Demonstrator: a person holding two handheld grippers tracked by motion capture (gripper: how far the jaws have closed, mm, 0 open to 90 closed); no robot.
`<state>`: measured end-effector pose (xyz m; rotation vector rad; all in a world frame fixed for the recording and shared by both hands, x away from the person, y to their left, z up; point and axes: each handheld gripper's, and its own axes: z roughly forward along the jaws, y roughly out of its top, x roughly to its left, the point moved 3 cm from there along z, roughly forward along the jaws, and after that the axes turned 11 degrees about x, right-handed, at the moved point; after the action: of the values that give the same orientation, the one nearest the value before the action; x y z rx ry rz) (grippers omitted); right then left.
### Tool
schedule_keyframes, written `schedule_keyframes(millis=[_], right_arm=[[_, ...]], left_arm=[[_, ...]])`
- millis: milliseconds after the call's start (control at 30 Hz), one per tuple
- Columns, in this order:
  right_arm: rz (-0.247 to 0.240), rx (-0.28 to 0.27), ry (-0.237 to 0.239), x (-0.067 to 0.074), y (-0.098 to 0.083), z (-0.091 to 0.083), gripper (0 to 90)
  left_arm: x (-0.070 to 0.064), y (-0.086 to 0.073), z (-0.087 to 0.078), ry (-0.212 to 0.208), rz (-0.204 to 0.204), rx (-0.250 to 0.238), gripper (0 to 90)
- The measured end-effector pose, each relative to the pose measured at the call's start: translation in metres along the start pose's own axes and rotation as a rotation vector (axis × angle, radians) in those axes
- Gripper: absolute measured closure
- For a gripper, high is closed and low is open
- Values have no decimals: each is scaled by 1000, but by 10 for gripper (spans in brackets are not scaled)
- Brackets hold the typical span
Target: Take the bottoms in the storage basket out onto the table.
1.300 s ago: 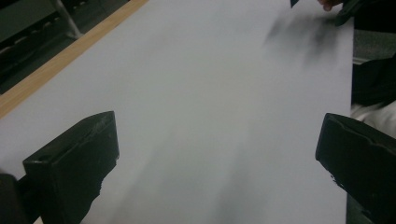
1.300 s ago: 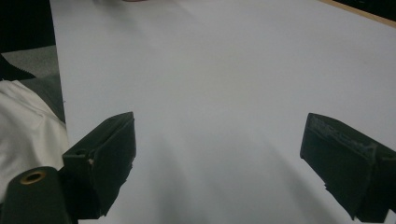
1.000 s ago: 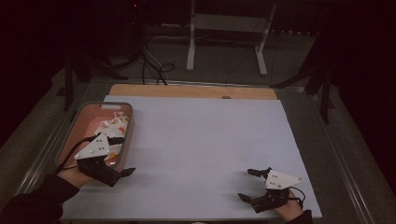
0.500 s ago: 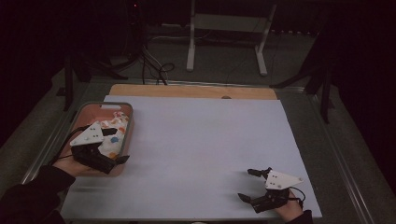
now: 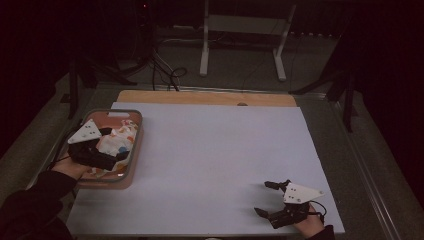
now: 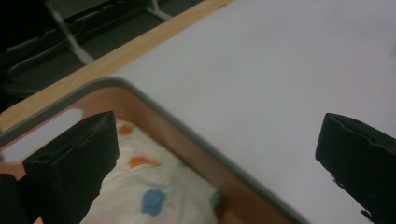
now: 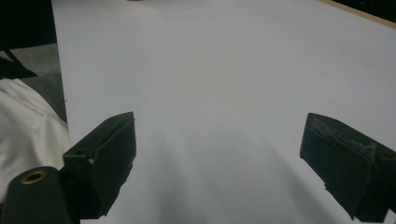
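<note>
A brown tray with a grey rim [image 5: 131, 114] sits at the table's left edge and holds a white cloth [image 5: 120, 142] with orange and blue spots. My left gripper [image 5: 116, 144] hovers open over the tray, jaws pointing right across the cloth. In the left gripper view, the left gripper [image 6: 217, 163] has its jaws wide apart above the spotted cloth [image 6: 140, 191] and the tray rim [image 6: 187, 135], and nothing is between them. My right gripper [image 5: 262, 197] rests open near the table's front right. In the right gripper view, the right gripper [image 7: 224, 163] faces bare white tabletop.
The white table surface [image 5: 225, 150] stretches between the two grippers, with a wooden strip [image 5: 205, 97] along its far edge. A metal stand [image 5: 240, 45] and cables lie on the dark floor beyond. White fabric [image 7: 23, 130] shows off the table's edge in the right gripper view.
My left gripper has moved away from the front edge and farther over the tray and cloth. The right gripper has stayed put.
</note>
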<state>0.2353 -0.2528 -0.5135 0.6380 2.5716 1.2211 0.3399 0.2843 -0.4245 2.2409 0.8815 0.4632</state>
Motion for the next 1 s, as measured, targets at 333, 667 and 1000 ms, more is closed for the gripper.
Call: schedule_keyframes(millis=[333, 667, 1000], right_arm=[[1, 3, 4, 0, 0, 0, 107], [-2, 4, 5, 0, 0, 0, 107], [-4, 8, 8, 1, -1, 0, 107]], left_arm=[[28, -1, 6, 64, -115, -16, 7], [47, -2, 22, 119, -201, 7, 7], [57, -11, 43, 156, -246, 59, 7]])
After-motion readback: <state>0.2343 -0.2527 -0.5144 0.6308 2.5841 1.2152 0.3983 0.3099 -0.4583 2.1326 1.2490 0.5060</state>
